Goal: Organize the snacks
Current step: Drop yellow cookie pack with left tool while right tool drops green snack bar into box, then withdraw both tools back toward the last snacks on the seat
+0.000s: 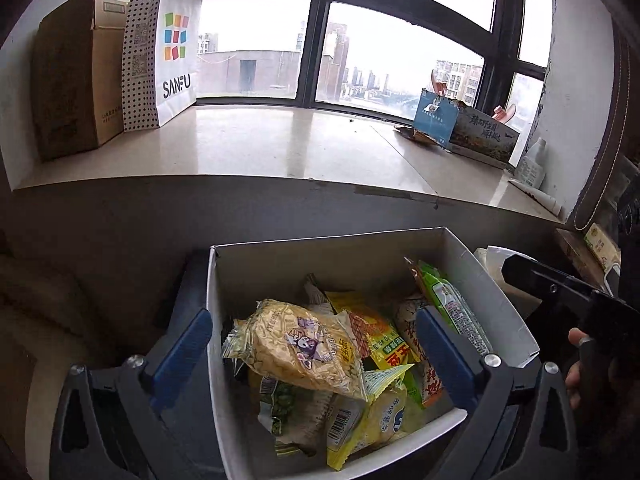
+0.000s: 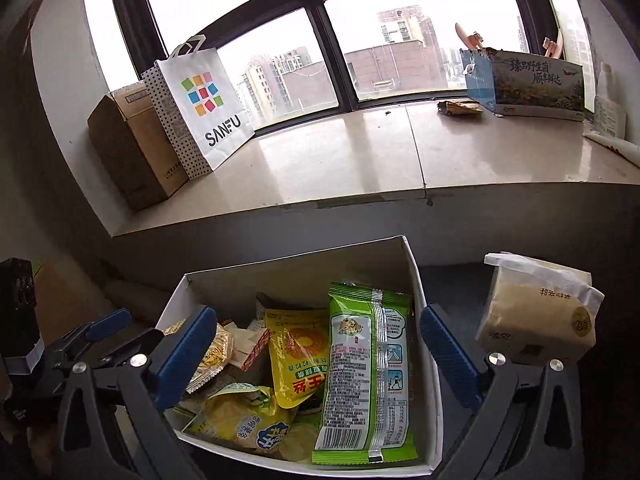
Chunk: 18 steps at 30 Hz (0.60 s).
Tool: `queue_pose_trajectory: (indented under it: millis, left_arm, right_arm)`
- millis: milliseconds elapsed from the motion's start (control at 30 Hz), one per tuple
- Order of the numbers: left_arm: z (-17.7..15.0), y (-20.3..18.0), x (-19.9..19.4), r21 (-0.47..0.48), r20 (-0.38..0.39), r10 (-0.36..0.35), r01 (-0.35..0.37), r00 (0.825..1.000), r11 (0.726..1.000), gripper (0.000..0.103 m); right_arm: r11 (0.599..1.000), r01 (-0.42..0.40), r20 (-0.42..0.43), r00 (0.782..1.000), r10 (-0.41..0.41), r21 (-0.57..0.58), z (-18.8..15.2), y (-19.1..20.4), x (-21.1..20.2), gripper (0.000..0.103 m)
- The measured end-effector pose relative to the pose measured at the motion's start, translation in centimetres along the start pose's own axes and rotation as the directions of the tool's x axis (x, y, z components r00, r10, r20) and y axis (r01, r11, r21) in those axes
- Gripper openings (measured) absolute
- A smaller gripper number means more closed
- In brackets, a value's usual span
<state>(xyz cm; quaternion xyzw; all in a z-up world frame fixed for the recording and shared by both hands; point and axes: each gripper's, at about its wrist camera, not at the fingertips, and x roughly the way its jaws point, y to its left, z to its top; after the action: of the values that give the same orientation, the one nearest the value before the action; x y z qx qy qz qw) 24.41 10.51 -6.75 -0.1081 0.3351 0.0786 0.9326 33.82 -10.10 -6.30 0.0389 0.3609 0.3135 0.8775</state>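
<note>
Left gripper (image 1: 316, 354): blue fingers (image 1: 182, 354) spread wide, straddling the box's left wall; nothing clamped.
Right gripper (image 2: 320, 354): spread wide as well, over the box, holding nothing.
White box (image 1: 496, 280): open-topped, below the window ledge (image 1: 260, 148) — full of snacks.
Snacks: pale yellow packet (image 1: 300, 348) on top of the pile; green packet (image 2: 368, 376) leaning by the right wall; yellow pouch (image 2: 298, 356) just beside it.
Beside box: tan wrapped pack (image 2: 540, 324), possibly tissues — label unclear.
Ledge: SANFU bag (image 2: 208, 108), cardboard carton (image 2: 132, 148).
</note>
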Motion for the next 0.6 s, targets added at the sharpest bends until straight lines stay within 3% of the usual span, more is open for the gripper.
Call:
queue_pose_trajectory:
  millis: [167,267,467,600]
  left_arm:
    - [-0.8,0.3,-1.6,-0.025,0.009,-0.044,0.044,0.999,0.999,0.103]
    - [-1.6,-0.2,-3.5,0.033,0.044,-0.042,0.040,0.998,0.999,0.103]
    - [-4.3,-1.1,-8.3,0.082,0.069,-0.121,0.115,0.990,0.990,0.103]
    - [-7.7,-1.5,-11.2,0.126,0.036,-0.191,0.185,0.981,0.975,0.103]
  right_arm:
    - [0.990,0.071,0.069,0.996,-0.062,-0.124,-1.3,1.6,-1.8,0.103]
    - [0.975,0.110,0.086,0.992,-0.095,-0.195,-1.9,3.1,-3.2,0.103]
    - [0.962,0.094,0.102,0.992,-0.069,-0.257,-3.7,5.2,-6.9,0.103]
    - [0.947,0.105,0.132,0.989,-0.067,-0.305,-5.3,5.8,-9.3,0.103]
